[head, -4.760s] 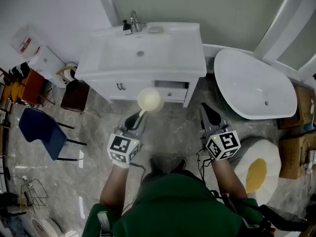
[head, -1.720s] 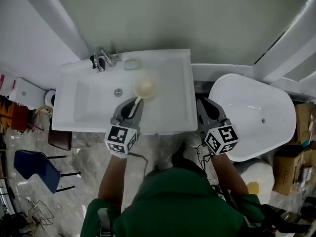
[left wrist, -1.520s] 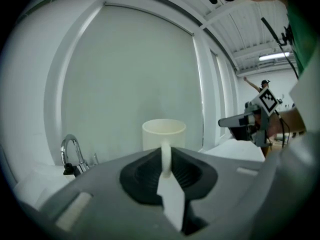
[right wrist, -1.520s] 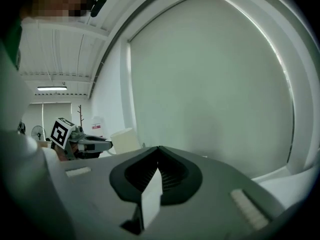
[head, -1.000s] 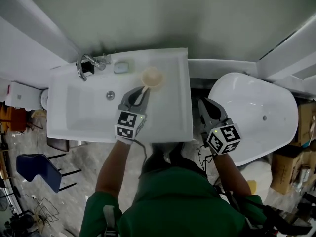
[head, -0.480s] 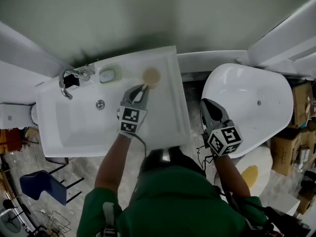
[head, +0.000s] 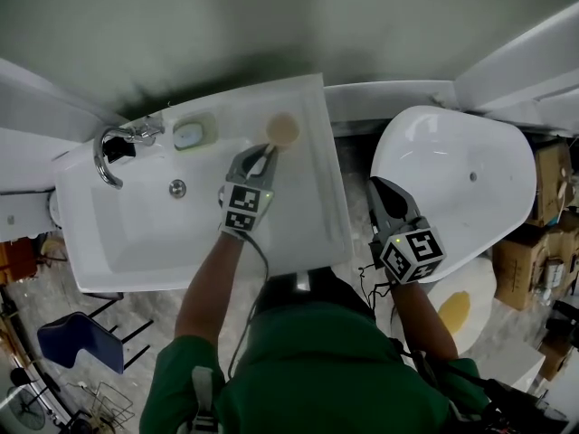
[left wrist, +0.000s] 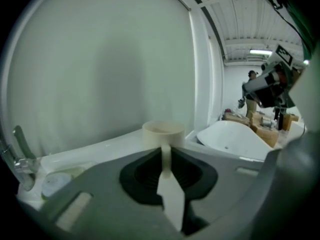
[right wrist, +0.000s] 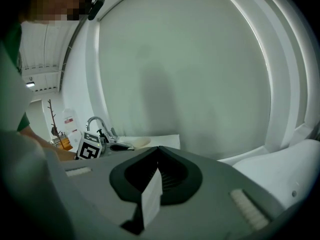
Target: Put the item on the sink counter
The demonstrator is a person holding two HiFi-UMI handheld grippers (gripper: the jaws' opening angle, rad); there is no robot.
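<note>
a person in a green top (head: 317, 369) stands at a white sink counter (head: 308, 220), a gripper in each hand. nearest, the right gripper (head: 378, 188) hangs off the counter's right edge, over the gap between the counter and a white bathtub (head: 461, 170) – its jaws are pressed together with nothing between them. further out, the left gripper (head: 261, 156) reaches over the counter to the right of the basin (head: 154, 233), its jaws clamped on the flat handle of a cream scoop (head: 282, 129). the scoop's round cup sits upright, open side up, at the counter's back right corner, close to the wall; whether its base touches the surface cannot be told, as the jaws hide it in the left gripper view. to the cup's left along the back ledge lies a pale soap dish (head: 193, 134), and beyond that a chrome faucet (head: 107, 152) curves over the basin. behind everything rises a plain grey-green wall (head: 271, 16).
</note>
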